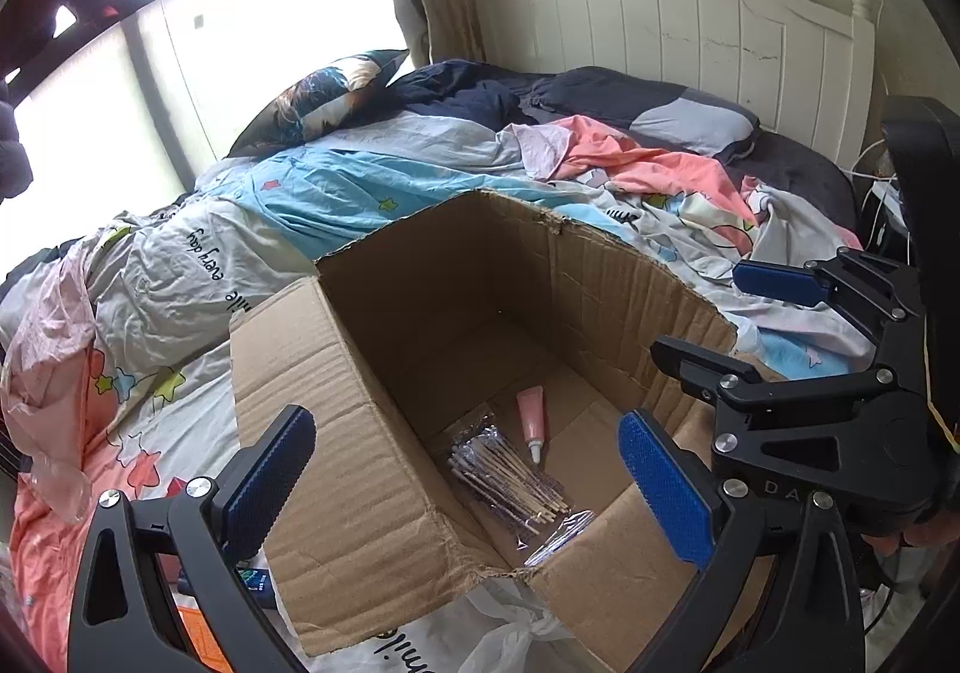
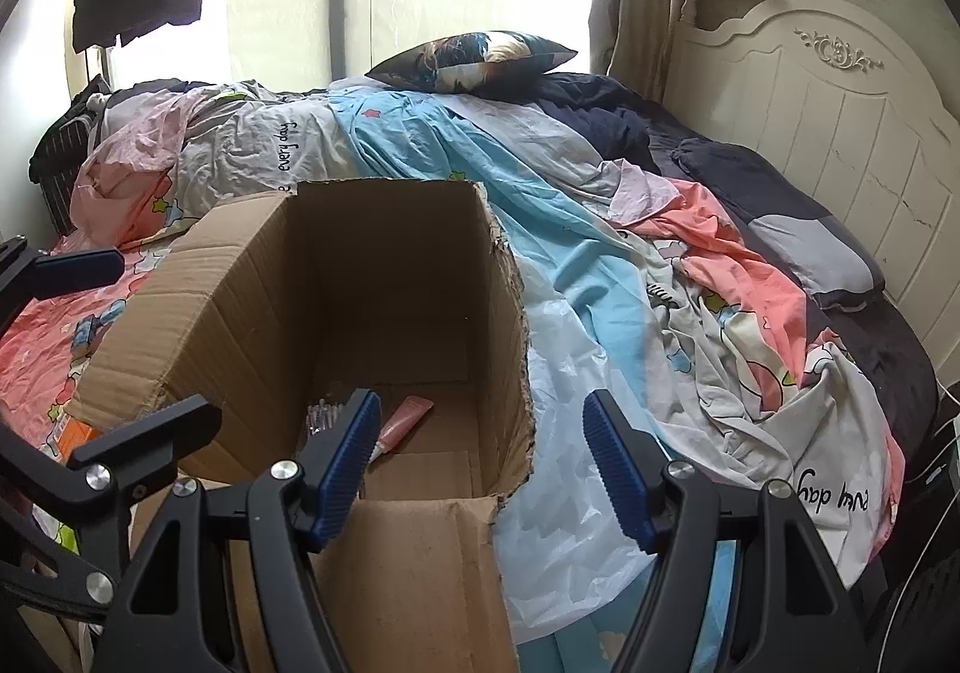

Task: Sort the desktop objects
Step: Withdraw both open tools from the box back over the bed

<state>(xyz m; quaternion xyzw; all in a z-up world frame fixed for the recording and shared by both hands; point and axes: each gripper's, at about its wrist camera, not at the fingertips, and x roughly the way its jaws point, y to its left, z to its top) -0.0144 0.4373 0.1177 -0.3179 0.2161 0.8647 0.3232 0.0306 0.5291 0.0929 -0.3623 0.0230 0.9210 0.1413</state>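
Rumpled pastel bedding (image 1: 360,181) covers the bed under your open brown cardboard box (image 1: 336,433). On its floor lie a small pink tube (image 1: 531,416) and a clear packet of wooden sticks (image 1: 510,478), touching. Your left gripper (image 1: 468,484) has its jaws wide apart, empty; your right gripper (image 2: 483,463) has its jaws parted, holding nothing.

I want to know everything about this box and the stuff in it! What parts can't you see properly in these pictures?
- Pink tube: right wrist view, its cap end hides behind the right gripper's left finger.
- Packet of sticks: left wrist view, print too small to read; right wrist view, mostly hidden by that finger.
- Cardboard box: both views, near corner cut off by gripper frames.
- Orange item: right wrist view, mostly behind the box flap.
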